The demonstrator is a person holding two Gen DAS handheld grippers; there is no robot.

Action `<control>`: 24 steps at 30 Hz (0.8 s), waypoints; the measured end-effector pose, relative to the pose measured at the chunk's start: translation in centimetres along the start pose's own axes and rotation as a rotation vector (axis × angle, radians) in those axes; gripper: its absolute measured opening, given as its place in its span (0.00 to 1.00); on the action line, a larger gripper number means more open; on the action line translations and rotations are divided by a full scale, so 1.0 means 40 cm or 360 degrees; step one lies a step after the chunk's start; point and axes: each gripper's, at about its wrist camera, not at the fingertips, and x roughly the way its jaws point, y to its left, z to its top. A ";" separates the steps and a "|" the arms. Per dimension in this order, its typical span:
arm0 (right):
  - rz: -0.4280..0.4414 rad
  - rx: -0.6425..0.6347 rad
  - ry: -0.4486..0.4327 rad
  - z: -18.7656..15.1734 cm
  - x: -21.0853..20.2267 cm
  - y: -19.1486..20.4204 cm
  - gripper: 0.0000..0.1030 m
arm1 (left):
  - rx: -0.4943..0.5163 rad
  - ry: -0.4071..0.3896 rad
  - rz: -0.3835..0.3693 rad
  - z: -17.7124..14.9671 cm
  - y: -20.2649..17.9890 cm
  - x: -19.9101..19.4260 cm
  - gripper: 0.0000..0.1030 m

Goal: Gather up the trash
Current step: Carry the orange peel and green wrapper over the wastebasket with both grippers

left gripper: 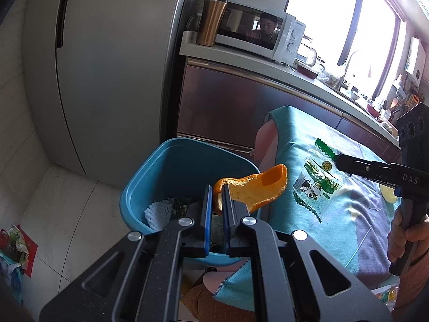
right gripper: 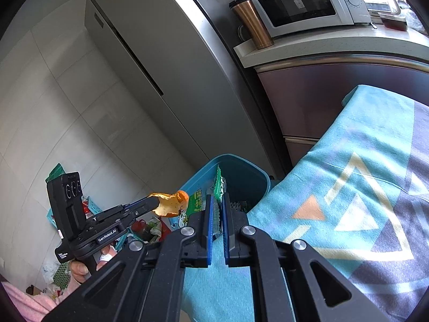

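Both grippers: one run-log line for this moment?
left gripper: shut on orange peel | right gripper: shut on wrapper | blue bin: below

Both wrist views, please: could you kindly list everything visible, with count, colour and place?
Bin: one, blue, on the floor beside the cloth.
Orange peel: one, orange, in the left hand-held gripper over the bin's rim.
Snack wrapper: one, clear with green print, in the right hand-held gripper above the cloth.
Foam net: one, white, inside the bin.
Cloth: one, teal with a pattern, right of the bin.
Fridge: one, grey, behind the bin.
Microwave: one, white, on the counter.
Tumbler: one, copper, beside the microwave.
Left hand-held gripper: shut on the peel.
Right hand-held gripper: shut on the wrapper.
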 end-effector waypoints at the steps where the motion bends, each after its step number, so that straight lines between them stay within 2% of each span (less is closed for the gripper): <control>1: -0.0003 0.0000 0.0005 0.001 0.004 -0.001 0.05 | -0.0002 0.0002 0.0006 -0.001 0.003 0.002 0.07; 24: -0.0055 0.0040 0.0110 0.026 0.103 -0.003 0.05 | -0.0053 0.0075 0.0089 -0.012 0.032 0.071 0.07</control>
